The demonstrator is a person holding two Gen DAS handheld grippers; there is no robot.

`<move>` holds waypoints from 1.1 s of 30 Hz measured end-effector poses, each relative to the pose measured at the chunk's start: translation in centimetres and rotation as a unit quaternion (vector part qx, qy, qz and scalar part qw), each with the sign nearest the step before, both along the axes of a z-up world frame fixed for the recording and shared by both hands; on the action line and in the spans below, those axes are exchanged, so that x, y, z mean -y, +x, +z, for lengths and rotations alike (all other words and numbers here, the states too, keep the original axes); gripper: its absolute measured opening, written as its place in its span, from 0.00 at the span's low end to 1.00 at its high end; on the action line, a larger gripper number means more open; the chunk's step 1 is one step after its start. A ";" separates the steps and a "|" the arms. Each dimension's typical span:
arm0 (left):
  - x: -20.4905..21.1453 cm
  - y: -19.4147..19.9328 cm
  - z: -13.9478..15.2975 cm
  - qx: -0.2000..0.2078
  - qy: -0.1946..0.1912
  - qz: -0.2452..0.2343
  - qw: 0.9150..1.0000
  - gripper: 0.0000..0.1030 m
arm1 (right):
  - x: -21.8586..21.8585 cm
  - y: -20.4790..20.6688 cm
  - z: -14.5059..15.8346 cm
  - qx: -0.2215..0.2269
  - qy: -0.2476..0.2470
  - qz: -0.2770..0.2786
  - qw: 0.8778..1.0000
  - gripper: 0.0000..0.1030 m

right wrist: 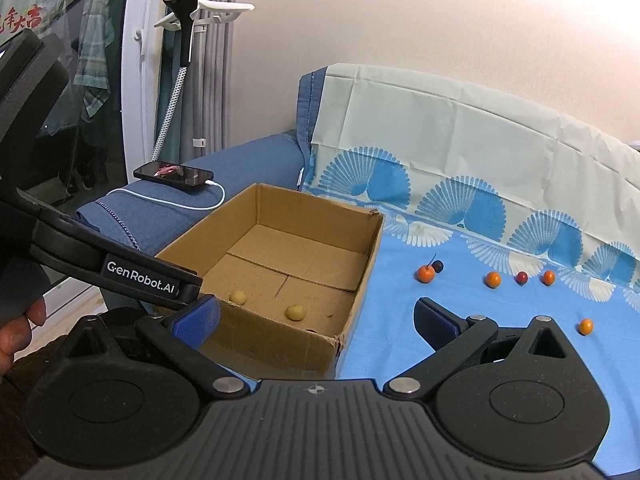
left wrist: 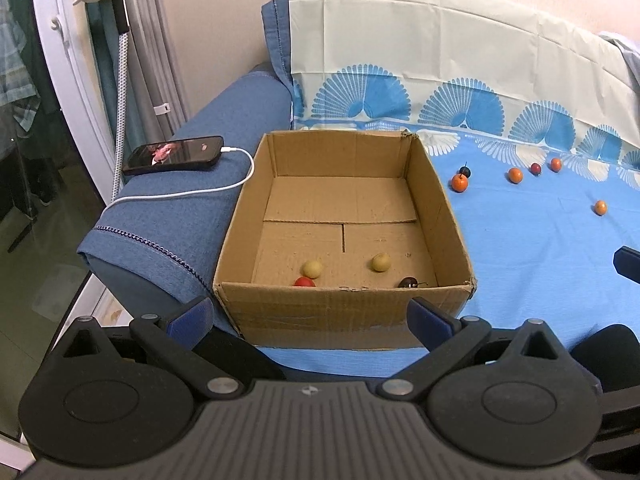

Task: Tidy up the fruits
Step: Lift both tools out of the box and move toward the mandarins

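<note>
While both tools hang back at the near edge of the bed, each set of tongs is spread wide with nothing between the blue pads: the left gripper (left wrist: 310, 316) faces the front wall of the cardboard box (left wrist: 344, 312), and the right gripper (right wrist: 316, 316) sits level beside it, looking past the box's corner toward the blue sheet (right wrist: 400, 320). A hand (right wrist: 16, 332) shows at the left edge of the right view, under the other tool's body.

Inside the box lie two pale yellow fruits (left wrist: 311, 268), a red one (left wrist: 305, 282) and a dark one (left wrist: 409, 282), all close to the near wall. Farther out on the sheet, well apart from the box, wait the loose ones: a lone orange fruit (right wrist: 585, 326) nearest, then a row of orange and dark red pieces, ending in an orange one (right wrist: 425, 274) touching a small dark berry (right wrist: 438, 266).

These look small, round, smooth and light, so they will likely roll or squirt out; pinch each across its middle, gently. A phone (left wrist: 174, 155) charges on the blue cushion beyond.
</note>
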State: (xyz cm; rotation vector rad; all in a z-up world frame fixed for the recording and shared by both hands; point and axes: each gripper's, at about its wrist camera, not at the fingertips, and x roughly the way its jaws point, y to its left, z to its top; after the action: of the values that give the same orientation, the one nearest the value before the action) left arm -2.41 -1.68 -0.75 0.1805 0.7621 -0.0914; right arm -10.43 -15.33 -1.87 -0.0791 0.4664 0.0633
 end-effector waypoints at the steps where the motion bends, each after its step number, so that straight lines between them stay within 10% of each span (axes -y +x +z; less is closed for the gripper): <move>1: 0.0 0.1 0.0 -0.001 0.000 0.000 1.000 1.00 | 0.0 0.0 0.0 -0.001 0.001 0.000 1.000 0.99; 33: 3.9 5.4 -4.2 -0.091 0.031 -0.032 0.995 1.00 | 4.7 4.4 -3.5 -0.061 0.073 -0.040 0.995 0.99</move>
State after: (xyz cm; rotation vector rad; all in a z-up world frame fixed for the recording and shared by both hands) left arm 3.04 -5.61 -4.94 0.2587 0.9411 -0.1458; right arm -6.02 -20.02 -5.34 0.0879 0.5855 0.0246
